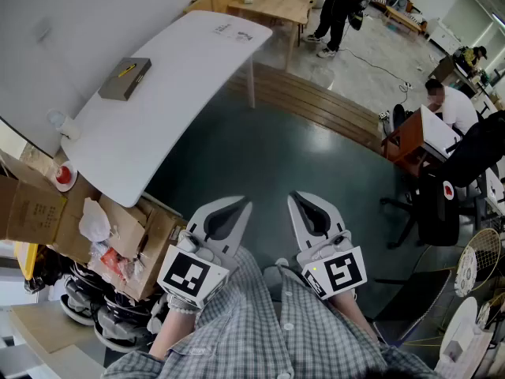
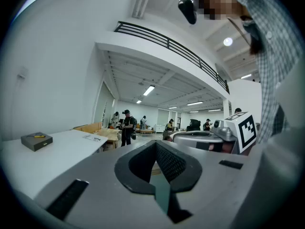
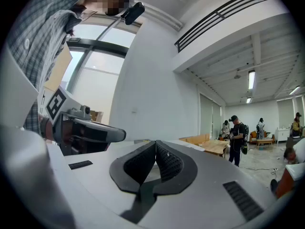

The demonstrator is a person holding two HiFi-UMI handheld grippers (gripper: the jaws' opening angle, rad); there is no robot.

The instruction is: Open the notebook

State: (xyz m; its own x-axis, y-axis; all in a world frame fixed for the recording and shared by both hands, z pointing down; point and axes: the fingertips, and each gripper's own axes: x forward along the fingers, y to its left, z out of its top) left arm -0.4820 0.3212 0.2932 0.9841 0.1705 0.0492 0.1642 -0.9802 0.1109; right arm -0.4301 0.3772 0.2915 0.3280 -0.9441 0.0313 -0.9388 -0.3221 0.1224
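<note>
You stand in a big room with a dark floor (image 1: 268, 156), and from your head you look down on it. A long white table (image 1: 181, 85) runs up the left side. The notebook (image 1: 125, 78) lies flat and shut on that table, near its far left edge, with a small yellow thing on its cover. It is well apart from both of your claws. Brown boxes (image 1: 31, 212) are piled under the near end of the table. A wooden table (image 1: 276, 2) stands farther back, and a person in dark clothes (image 1: 339, 6) stands beside it. Another person (image 1: 450, 105) sits at a desk on the right. Your left gripper (image 1: 237, 209) and your right gripper (image 1: 302, 204) are side by side low in the picture, in front of your checked shirt (image 1: 260, 330). Both point out over the floor. In the left gripper view, the two dark jaws are pressed together and nothing is between them. The notebook sits far off on the left, on the white table. Your right gripper shows at the right with its black and white cube (image 2: 243, 130). A railing (image 2: 167, 42) runs along a high floor above. In the right gripper view, those jaws are pressed together too, and they pinch nothing. Your left gripper shows at the left. The wooden table and the person in dark clothes are on the right. The notebook does not show here.
</note>
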